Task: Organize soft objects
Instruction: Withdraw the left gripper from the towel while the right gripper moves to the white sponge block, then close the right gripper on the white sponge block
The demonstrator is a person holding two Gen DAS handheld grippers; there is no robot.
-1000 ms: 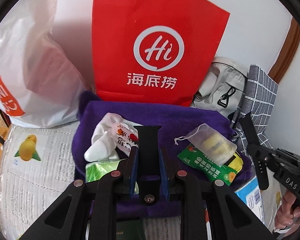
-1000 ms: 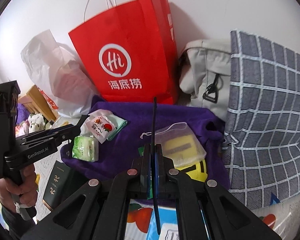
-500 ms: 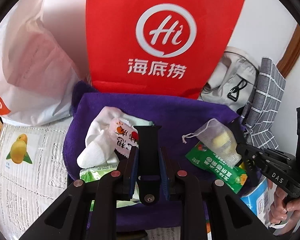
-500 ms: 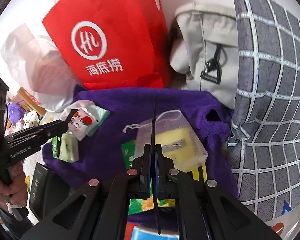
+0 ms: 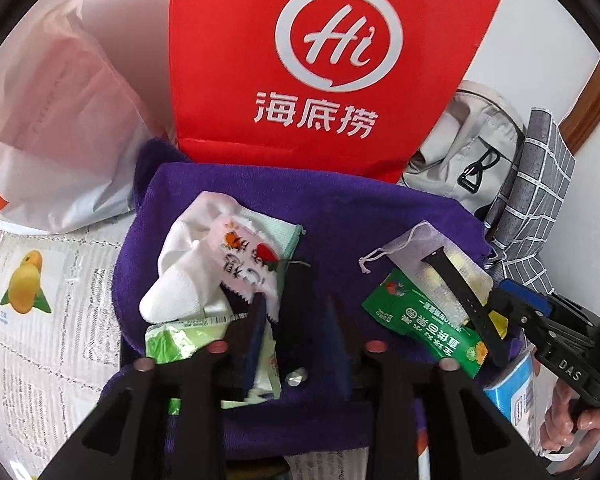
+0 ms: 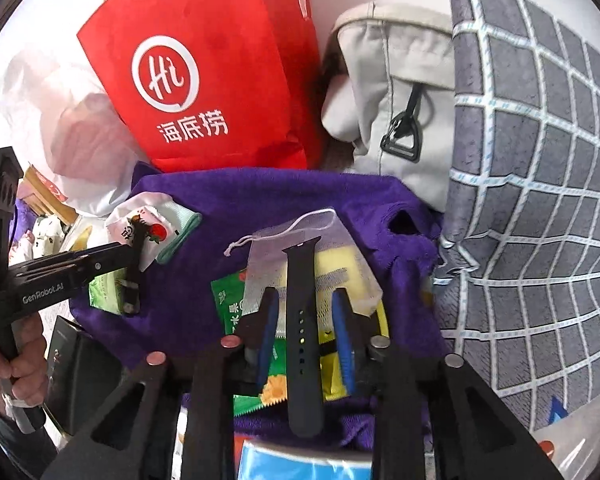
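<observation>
From the left wrist view, the left gripper (image 5: pixel 296 312) has its jaws opening, and a short black strap piece (image 5: pixel 296 300) lies between the fingers (image 5: pixel 256 332) with a gap on each side, its long axis running straight ahead along them over the purple towel (image 5: pixel 340 216); motion blur makes it hard to say whether it has already settled on the cloth. Off to the right in this view the right gripper (image 5: pixel 496 300) shows a second, longer black strap (image 5: pixel 464 292) slanting across the mesh pouch (image 5: pixel 420 248) and green packet (image 5: pixel 420 316). From the right wrist view, that longer black strap (image 6: pixel 302 328) lies lengthwise between the blue-padded fingers (image 6: pixel 268 332) of the right gripper (image 6: pixel 304 320), whose jaws are also opening and clear of it on both sides, tip pointing away toward the red bag (image 6: pixel 204 64). At the left edge the left gripper (image 6: pixel 134 264) stands just beside the white sock (image 6: pixel 172 220), with the short strap (image 6: pixel 134 268) at its tips. Each strap is nearest its own hand, so any re-grasp should close across the strap's width
</observation>
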